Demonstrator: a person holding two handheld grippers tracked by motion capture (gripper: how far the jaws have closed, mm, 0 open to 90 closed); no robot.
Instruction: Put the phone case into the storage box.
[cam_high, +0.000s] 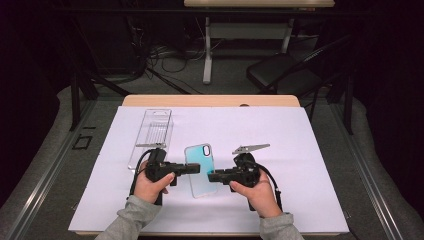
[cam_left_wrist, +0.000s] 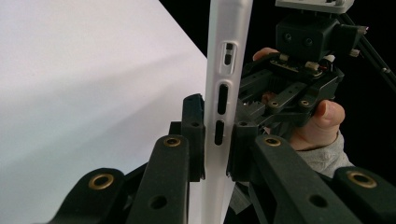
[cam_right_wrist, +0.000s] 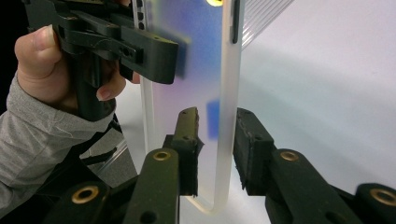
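The phone case (cam_high: 201, 170) sits mid-worktop (cam_high: 280, 150), edges free. The left gripper (cam_high: 194, 168) is clamped on its left edge. The right gripper (cam_high: 214, 176) straddles the right edge, jaws narrow, a gap at one pad. A clear plastic box (cam_high: 152, 132) lies just behind.

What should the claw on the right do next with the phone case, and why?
Probably squeeze shut on the phone case. The left claw already pinches one edge, while the right claw sits around the other edge with a gap at its outer pad. Closing would likely hold both sides.
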